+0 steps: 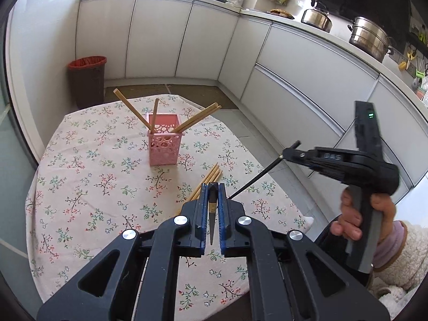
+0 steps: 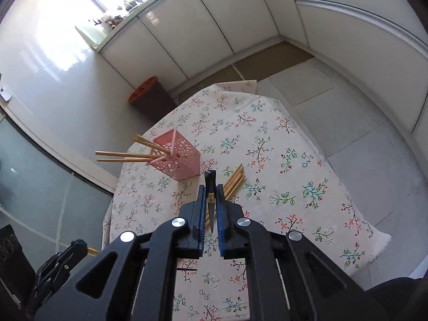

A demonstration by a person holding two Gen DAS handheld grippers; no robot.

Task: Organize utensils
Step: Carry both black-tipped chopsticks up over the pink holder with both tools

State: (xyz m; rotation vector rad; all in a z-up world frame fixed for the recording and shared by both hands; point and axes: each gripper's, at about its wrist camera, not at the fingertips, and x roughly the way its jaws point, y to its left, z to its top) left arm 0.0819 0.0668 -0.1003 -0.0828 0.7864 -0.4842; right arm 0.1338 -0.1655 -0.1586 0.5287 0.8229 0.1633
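Note:
A pink perforated holder (image 1: 163,141) stands on the floral tablecloth with several wooden chopsticks (image 1: 196,120) leaning out of it; it also shows in the right wrist view (image 2: 178,160). A bundle of loose wooden chopsticks (image 1: 207,182) lies on the cloth just past my left gripper, and shows in the right wrist view (image 2: 234,182). My left gripper (image 1: 213,195) is shut on a black chopstick (image 1: 213,203). My right gripper (image 2: 211,195) is shut on another black chopstick (image 2: 210,187); from the left wrist view that gripper (image 1: 290,151) hovers off the table's right edge, its chopstick (image 1: 254,179) slanting down.
The table (image 1: 80,174) is small, with floor on the far and right sides. A dark bin with a red liner (image 1: 87,80) stands at the far left by white cabinets (image 1: 160,34). Pots (image 1: 369,38) sit on the counter at right.

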